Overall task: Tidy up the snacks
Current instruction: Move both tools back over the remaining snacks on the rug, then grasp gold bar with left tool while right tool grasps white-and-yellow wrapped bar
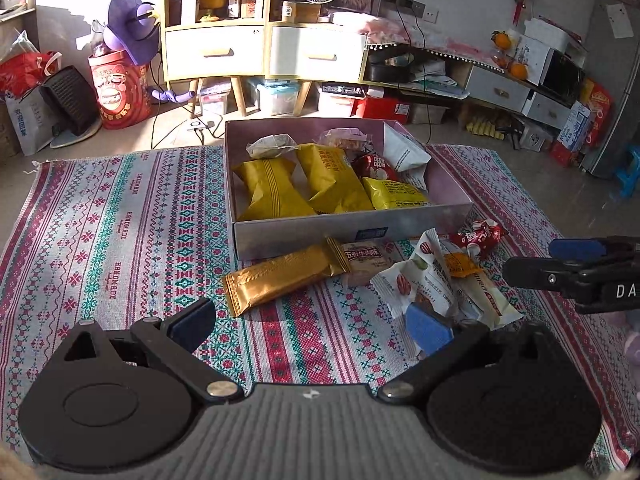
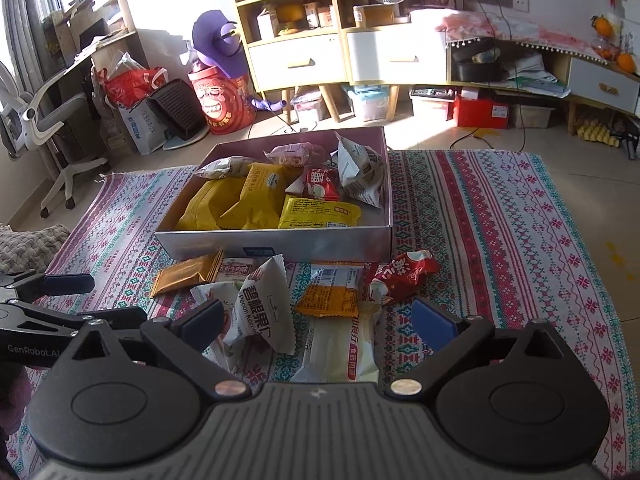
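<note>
A: State of the left gripper [image 1: 310,322]?
B: Jaws spread wide, nothing between the blue pads — it tilts down over the striped woven cloth [image 1: 120,240], just short of the long gold foil snack bar [image 1: 276,276].

A: And the right gripper [image 2: 318,322]?
B: Also fully spread, empty, angled down — the white pecan-kernel packet [image 2: 266,308] and the white-and-orange wrapper [image 2: 340,336] lie between its fingers, ungripped. Beyond them stands the shallow silver cardboard box [image 2: 280,242] holding yellow and red snack packets.
</note>
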The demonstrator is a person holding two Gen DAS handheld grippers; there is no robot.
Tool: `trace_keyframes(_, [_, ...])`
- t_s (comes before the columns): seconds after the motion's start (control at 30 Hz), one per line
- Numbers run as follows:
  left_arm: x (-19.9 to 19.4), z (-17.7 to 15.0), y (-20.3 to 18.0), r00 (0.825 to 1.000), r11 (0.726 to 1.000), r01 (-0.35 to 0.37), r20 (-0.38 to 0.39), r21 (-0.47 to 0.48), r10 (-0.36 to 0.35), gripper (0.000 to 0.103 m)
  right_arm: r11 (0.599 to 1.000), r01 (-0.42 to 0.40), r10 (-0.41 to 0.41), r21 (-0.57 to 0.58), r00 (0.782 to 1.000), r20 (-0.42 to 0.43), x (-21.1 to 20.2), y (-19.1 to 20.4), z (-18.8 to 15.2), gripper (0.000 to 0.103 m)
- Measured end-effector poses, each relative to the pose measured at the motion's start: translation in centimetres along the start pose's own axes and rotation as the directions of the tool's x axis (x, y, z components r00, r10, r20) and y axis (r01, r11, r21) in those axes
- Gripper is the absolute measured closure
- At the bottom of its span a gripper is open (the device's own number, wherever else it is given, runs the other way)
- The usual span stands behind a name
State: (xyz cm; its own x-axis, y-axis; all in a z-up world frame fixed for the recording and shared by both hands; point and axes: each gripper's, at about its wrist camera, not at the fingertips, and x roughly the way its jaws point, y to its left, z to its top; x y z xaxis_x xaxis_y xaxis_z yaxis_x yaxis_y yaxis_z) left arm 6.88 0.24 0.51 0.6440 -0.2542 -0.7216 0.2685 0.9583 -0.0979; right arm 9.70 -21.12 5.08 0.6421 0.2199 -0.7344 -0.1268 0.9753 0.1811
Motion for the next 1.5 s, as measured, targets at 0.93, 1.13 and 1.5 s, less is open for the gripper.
trace_keyframes(0.93, [7.7, 0.4, 2.8, 1.000, 0.979, -0.020, 0.011, 0.204, 0.018, 0.001, 0.985, 0.108, -0.126, -0.137, 0.983, -0.135, 5.1, 0.3, -2.7, 0.009])
trace_keyframes(1.13, [8.2, 0.5, 2.9, 0.998, 0.978, 0.052, -0.042, 0.202, -0.044, 0.012, 0.985, 0.096, -0.115, -0.143, 0.985, -0.131, 5.1, 0.2, -2.7, 0.010])
trace_keyframes(1.5, [6.3, 0.4, 2.1, 0.967, 0.947, 0.205, -0.200, 0.249, -0.157, 0.025, 0.984, 0.116, -0.137, -0.133, 0.977, -0.163, 4.3, -1.5, -2.3, 0.018])
